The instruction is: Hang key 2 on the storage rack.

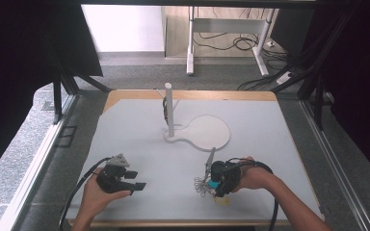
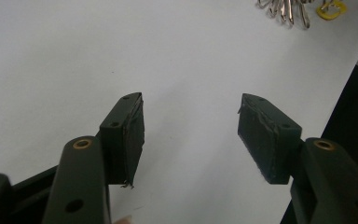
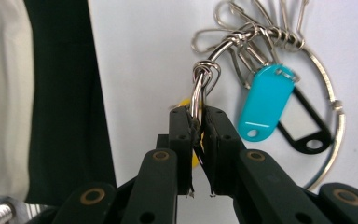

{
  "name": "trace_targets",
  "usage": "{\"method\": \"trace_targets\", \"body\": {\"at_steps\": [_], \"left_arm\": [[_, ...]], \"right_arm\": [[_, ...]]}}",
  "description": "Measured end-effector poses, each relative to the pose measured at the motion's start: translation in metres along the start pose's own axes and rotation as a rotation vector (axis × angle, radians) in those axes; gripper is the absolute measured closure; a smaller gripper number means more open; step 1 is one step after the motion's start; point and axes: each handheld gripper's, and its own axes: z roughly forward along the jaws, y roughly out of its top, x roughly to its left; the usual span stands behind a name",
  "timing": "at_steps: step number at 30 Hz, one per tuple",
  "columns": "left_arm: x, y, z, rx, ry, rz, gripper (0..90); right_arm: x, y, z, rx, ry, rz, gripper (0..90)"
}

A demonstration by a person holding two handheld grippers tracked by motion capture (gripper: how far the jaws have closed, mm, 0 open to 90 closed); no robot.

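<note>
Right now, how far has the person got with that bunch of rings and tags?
Done: the right gripper has its jaws clamped on the big key ring, with its turquoise tag and wire clips.
In hand: the bunch sits at the table's near edge, seemingly not lifted yet.
Left: probably carrying it to the white stand, a guess. The left gripper is open, empty.

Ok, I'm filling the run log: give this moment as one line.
right tool: shut on key ring | left tool: open, idle | blue tag: on ring | stand: untouched
</note>
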Motion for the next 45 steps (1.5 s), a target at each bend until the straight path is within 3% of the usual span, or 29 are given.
{"method": "trace_targets", "body": {"at_steps": [7, 14, 16, 22, 31, 45], "left_arm": [[0.0, 0.0, 0.001, 0.003, -0.002, 0.001, 41.3], [-0.001, 0.0, 0.001, 0.003, -0.002, 0.003, 41.3], [-0.001, 0.0, 0.002, 0.0, -0.002, -0.001, 41.3], [-0.002, 0.0, 0.001, 0.002, -0.003, 0.001, 41.3], [-0.002, -0.001, 0.001, -0.012, -0.004, -0.007, 41.4], [-0.001, -0.002, 0.0, -0.009, -0.006, -0.001, 41.5]], "right_arm": [[-0.001, -0.002, -0.012, -0.042, 0.02, 0.015, 83.0], [-0.001, -0.004, -0.028, -0.093, -0.015, 0.031, 84.0], [-0.001, -0.004, -0.035, -0.115, 0.001, 0.041, 84.3], [-0.006, -0.004, -0.051, -0.143, -0.01, 0.055, 84.5], [-0.009, 0.0, -0.069, -0.158, -0.026, 0.063, 84.8], [-0.011, 0.013, -0.095, -0.129, -0.051, 0.053, 85.0]]}}
